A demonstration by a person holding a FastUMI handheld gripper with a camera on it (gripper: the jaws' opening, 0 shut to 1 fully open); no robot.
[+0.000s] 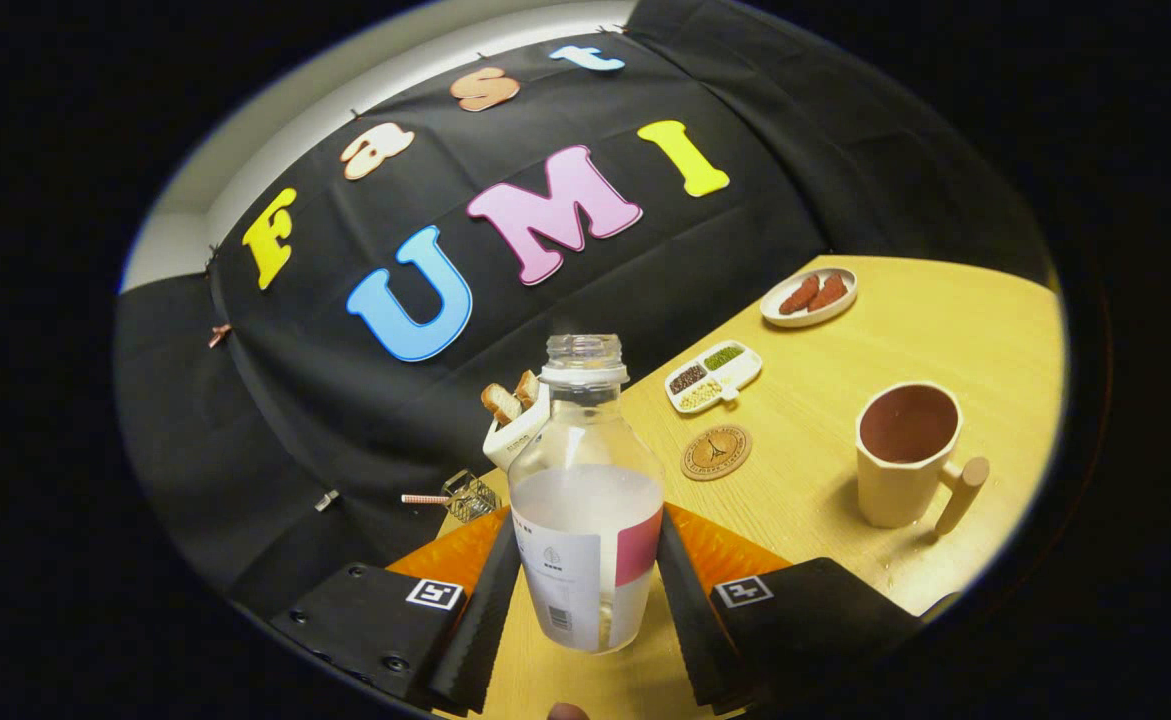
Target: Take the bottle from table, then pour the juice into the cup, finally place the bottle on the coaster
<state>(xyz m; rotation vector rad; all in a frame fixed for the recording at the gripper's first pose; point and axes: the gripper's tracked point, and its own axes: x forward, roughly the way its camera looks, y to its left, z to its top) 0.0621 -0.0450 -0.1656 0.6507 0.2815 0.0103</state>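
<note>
A clear uncapped bottle, about half full of pale whitish juice and wearing a white and pink label, stands upright between my fingers. My gripper is shut on the bottle, with one finger pressing on each side of its lower body. The view is tilted, and the bottle looks lifted off the wooden table. Beyond the fingers to the right sits a cream cup with a brown inside and a wooden handle. A round wooden coaster lies between the bottle and the cup, a little farther back.
A white divided dish of beans lies behind the coaster. Farther back is a plate with two reddish pieces. A white holder with bread slices and a small wire basket sit behind the bottle to the left.
</note>
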